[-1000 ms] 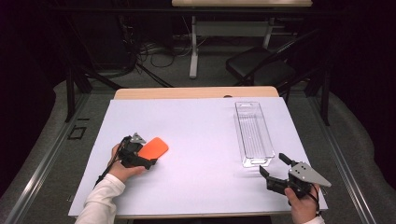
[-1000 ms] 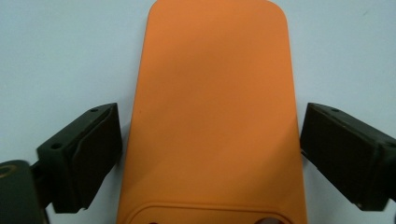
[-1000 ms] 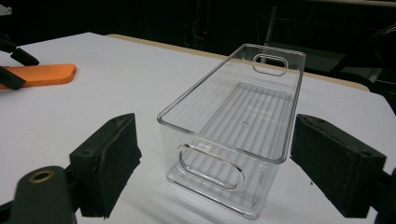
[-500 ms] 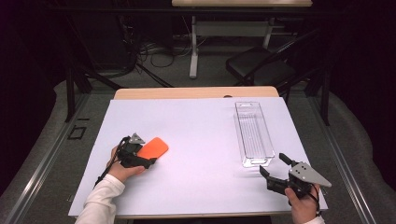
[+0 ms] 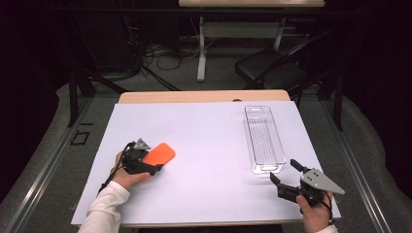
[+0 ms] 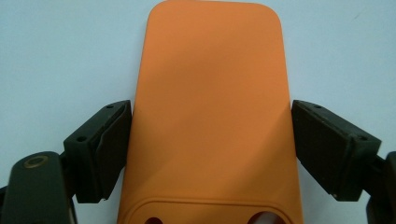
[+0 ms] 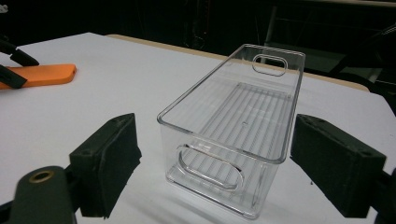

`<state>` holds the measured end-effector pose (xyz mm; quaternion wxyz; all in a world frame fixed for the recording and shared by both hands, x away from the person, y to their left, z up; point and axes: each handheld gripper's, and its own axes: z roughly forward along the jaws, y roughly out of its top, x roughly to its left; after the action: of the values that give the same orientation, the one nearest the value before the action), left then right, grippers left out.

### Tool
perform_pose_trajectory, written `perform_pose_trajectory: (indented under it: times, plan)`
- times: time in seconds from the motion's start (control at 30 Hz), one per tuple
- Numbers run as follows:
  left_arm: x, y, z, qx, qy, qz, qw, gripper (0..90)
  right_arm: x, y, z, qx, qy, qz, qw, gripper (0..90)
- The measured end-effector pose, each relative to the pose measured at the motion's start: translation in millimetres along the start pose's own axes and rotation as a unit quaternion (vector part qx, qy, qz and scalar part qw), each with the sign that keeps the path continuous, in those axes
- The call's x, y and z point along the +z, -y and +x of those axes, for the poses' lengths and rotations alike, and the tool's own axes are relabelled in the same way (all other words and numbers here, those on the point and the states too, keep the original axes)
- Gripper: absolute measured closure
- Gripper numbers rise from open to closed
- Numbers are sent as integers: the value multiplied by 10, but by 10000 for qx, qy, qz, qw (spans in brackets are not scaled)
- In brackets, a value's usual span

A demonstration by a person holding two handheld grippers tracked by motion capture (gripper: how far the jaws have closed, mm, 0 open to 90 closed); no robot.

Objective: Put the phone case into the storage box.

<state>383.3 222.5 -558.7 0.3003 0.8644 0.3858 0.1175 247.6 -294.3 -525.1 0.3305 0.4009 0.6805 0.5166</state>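
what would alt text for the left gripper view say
An orange flat case with rounded corners lies on a pale table sheet, between the left gripper's two black jaws. The left jaw touches its edge; the right jaw stands at the other edge.

The left gripper (image 5: 154,167) and right gripper (image 5: 284,174) are both matte black, each with two blocky jaws with small screw holes and a brass-ringed pivot. Each carries a grey three-cornered plate on top. A black cable trails from the left one. The person's left arm wears a white sleeve (image 5: 104,211).
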Motion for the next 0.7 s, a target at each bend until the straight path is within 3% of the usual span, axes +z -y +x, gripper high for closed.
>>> perform_pose_trajectory:
  times: [0.5,0.7]
  plan:
    - [-2,11,2,3,13,-61,10000,158,3,2,1,-3,13,15,10000,145]
    - [-49,-8,21,-182,122,-23,9998,159,8,2,3,0,8,20,10000,145]
